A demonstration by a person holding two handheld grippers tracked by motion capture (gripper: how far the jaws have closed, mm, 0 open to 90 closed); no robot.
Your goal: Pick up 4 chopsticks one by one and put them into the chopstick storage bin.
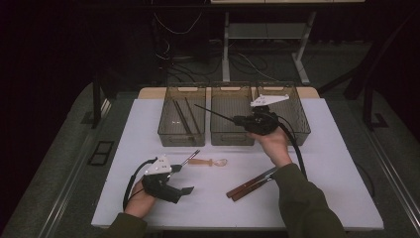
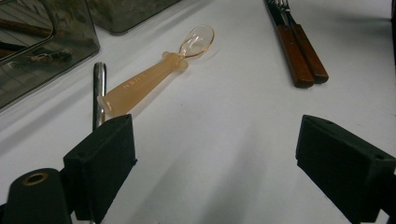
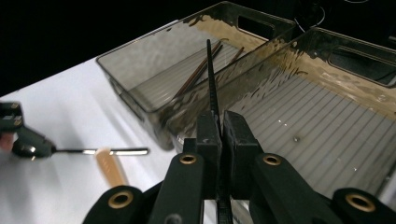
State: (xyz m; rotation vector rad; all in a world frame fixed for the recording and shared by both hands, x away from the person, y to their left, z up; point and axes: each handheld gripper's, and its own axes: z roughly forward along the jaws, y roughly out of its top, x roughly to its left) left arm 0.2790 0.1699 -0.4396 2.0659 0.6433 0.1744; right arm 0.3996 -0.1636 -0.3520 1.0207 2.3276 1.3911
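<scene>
At centre of the high view, the right gripper (image 1: 246,120) has its fingers clenched on a thin black rod (image 1: 214,113) above the middle bin (image 1: 231,137); light and stiff, it looks likely to pivot unless gripped mid-length. The left gripper (image 1: 181,178) rests released on the desk (image 1: 337,163).

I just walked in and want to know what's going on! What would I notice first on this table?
Probably the right hand-held gripper, pinching a thin black stick over the three see-through plastic bins at the back of the white table. Nearer the front lies a clear orange plastic spoon, just ahead of the open left hand-held gripper, with two brown wooden-handled utensils to its right.
</scene>
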